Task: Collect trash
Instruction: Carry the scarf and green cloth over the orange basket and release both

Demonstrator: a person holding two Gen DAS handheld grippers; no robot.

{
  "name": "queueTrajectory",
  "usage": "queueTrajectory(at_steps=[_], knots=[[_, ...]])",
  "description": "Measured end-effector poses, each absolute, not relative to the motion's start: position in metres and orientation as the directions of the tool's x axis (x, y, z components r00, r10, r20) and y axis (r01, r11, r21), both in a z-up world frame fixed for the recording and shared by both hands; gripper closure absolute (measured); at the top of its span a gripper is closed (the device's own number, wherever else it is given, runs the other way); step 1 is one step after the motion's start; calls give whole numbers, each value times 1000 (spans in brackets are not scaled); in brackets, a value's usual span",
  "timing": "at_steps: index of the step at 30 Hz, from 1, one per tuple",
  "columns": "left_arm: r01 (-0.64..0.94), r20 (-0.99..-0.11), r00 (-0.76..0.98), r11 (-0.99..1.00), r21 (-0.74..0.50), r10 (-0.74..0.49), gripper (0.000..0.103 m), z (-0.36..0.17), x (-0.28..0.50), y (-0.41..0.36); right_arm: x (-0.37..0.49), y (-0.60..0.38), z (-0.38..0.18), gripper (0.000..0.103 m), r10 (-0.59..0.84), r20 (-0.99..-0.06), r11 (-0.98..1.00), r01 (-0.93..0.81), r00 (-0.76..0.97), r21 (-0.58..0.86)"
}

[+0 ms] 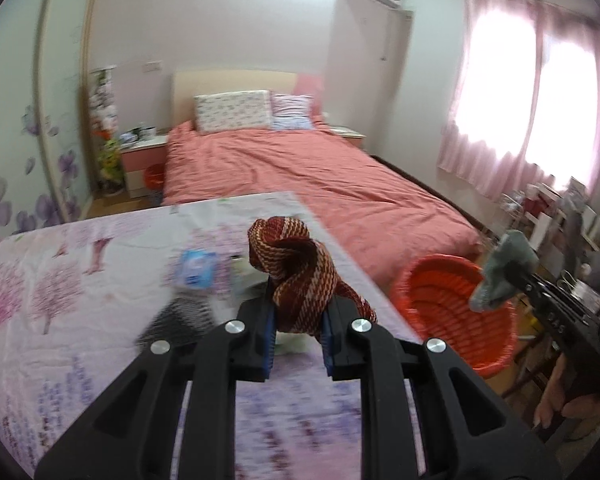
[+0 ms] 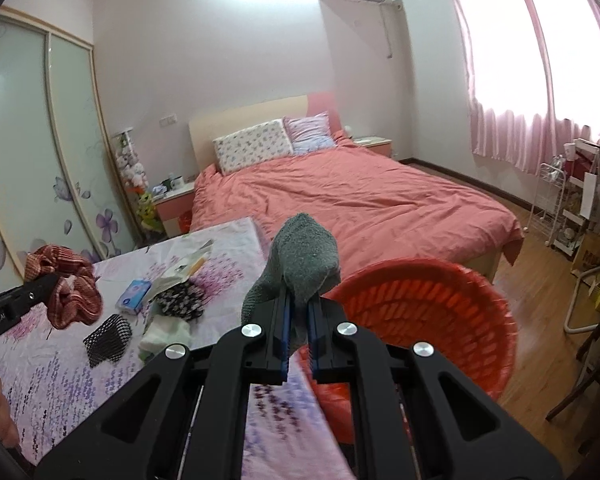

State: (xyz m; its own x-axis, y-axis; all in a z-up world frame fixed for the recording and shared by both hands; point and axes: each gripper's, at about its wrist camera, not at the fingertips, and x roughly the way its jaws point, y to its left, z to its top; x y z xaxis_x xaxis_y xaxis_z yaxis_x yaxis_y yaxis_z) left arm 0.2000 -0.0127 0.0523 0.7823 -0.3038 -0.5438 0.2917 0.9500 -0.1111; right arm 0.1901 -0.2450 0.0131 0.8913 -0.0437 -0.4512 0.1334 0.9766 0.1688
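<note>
My left gripper [image 1: 298, 316] is shut on a twisted red-and-beige striped cloth [image 1: 296, 272], held above the floral-covered table [image 1: 60, 280]. In the right wrist view the same cloth [image 2: 70, 292] hangs from the left gripper [image 2: 54, 280] at the far left. My right gripper [image 2: 298, 320] is shut on a grey sock [image 2: 306, 264], just left of the orange basket [image 2: 400, 300]. In the left wrist view the sock [image 1: 500, 272] hangs over the basket's [image 1: 432, 300] right rim. On the table lie a blue tissue pack [image 2: 134, 298], a black mesh piece [image 2: 108, 338] and crumpled wrappers [image 2: 184, 270].
A black-and-white patterned item [image 2: 180, 300] and a pale cloth [image 2: 164, 330] also lie on the table. A bed with a pink cover [image 2: 360, 204] stands beyond it. A white rack [image 2: 556, 204] and clutter line the right wall, with wooden floor [image 2: 540, 304] beside the basket.
</note>
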Motion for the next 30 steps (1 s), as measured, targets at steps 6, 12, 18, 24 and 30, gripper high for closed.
queueTrajectory(at_steps=[6,12,18,24,30], knots=[[411,-540,738,904,-115,-404,84,54,194,-76,180,-272,15,96,-92,-435,969,182,896,169],[501,-557,684,858,-110,-471,84,42,196,-133,180,-297,10,96,-136,-438,957,232,889,175],[561,-594,623,820,-113,-509,84,21,212,-184,189,-324,0,96,-168,-455,941,280,875,192],[587,-637,574,801,-119,-515,73,0,233,-223,202,-347,-13,95,-175,-484,924,312,858,220],[562,-675,569,821,-97,-470,52,-22,249,-232,206,-358,-29,66,-162,-523,916,324,837,236]])
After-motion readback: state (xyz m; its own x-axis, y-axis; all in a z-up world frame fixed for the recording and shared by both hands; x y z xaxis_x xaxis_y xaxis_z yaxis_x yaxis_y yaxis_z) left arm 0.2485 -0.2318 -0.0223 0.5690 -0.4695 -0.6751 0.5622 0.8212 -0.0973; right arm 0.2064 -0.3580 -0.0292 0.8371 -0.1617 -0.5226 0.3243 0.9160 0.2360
